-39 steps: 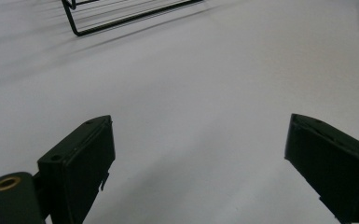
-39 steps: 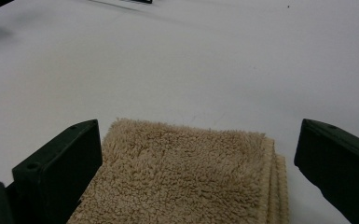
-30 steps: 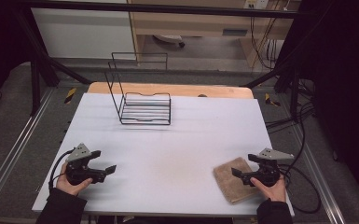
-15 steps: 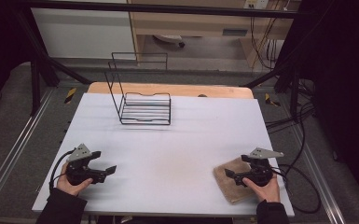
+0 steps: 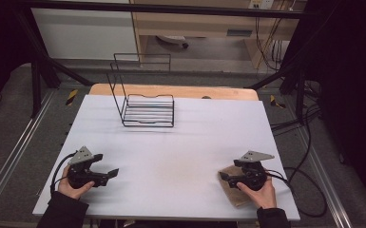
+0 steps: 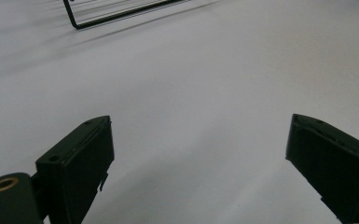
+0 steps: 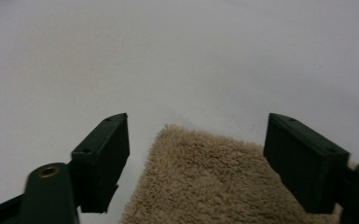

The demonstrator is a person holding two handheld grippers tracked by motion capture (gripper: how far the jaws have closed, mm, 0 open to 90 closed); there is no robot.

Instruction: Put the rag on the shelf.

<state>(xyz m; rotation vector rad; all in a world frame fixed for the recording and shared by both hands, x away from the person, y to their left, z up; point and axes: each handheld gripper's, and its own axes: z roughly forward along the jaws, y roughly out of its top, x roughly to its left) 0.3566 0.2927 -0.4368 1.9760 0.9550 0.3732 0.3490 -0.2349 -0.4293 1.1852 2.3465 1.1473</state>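
The desk (image 5: 180, 156) is a wide white sheet over a wooden top, and everything else is placed from it. Toward its far edge, left of the middle, stands a black wire rack (image 5: 145, 107) with a tall back frame and an open basket of thin bars. At the desk's near right corner lies a tan, fuzzy cloth (image 5: 235, 190), flat on the white surface. The right claw (image 5: 224, 176) is over that cloth, held by a hand coming in from the near edge; its jaws have just been closing but stand apart, with the cloth's corner (image 7: 205, 182) lying between them and neither pad pressing on it. At the desk's near left corner the left claw (image 5: 111, 173) rests in the other hand, pointing toward the desk's middle, its jaws spread wide over bare white surface with nothing between them.
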